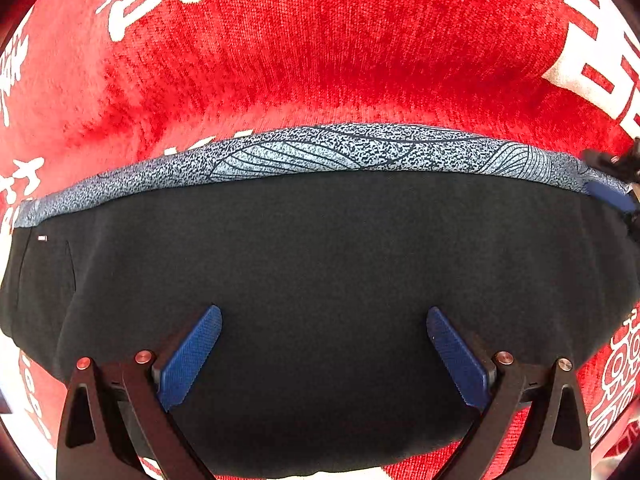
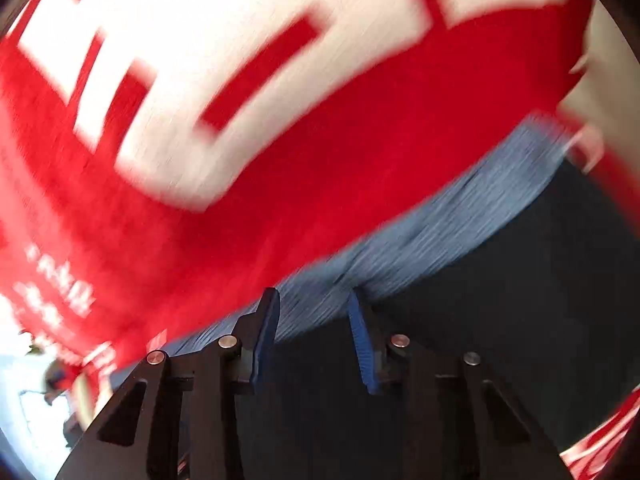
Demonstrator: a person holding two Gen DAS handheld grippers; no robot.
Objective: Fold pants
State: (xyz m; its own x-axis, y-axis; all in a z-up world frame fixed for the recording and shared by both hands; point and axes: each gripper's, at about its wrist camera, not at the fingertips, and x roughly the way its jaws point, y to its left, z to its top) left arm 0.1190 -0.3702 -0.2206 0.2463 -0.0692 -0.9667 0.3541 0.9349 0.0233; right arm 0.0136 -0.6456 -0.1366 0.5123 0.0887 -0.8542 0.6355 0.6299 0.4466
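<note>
Lying flat on a red cloth (image 1: 320, 60) printed with big white characters, the black pants (image 1: 320, 280) spread crosswise in the left wrist view, their long axis running from the left edge to the right. Along their far edge runs the waistband (image 1: 340, 150), a grey-blue speckled strip with fine leaf-like lines, curving from side to side and facing away from the camera. Whether a tabletop lies beneath the red cloth cannot be told.

Directly over the black fabric hangs the left claw (image 1: 324, 354), pointing steeply down near the pants' closer edge. Its blue fingers (image 1: 192, 356) stand wide apart with only bare cloth between them, and nothing is gripped.

At the far right of that view, a blue fingertip of the right claw (image 1: 610, 196) sits at the end of the waistband. From the right wrist, the picture is smeared. The right claw (image 2: 314, 308) is narrow, its tips at the waistband's edge where grey-blue meets black. Whether the pads pinch the fabric cannot be told through the blur.
</note>
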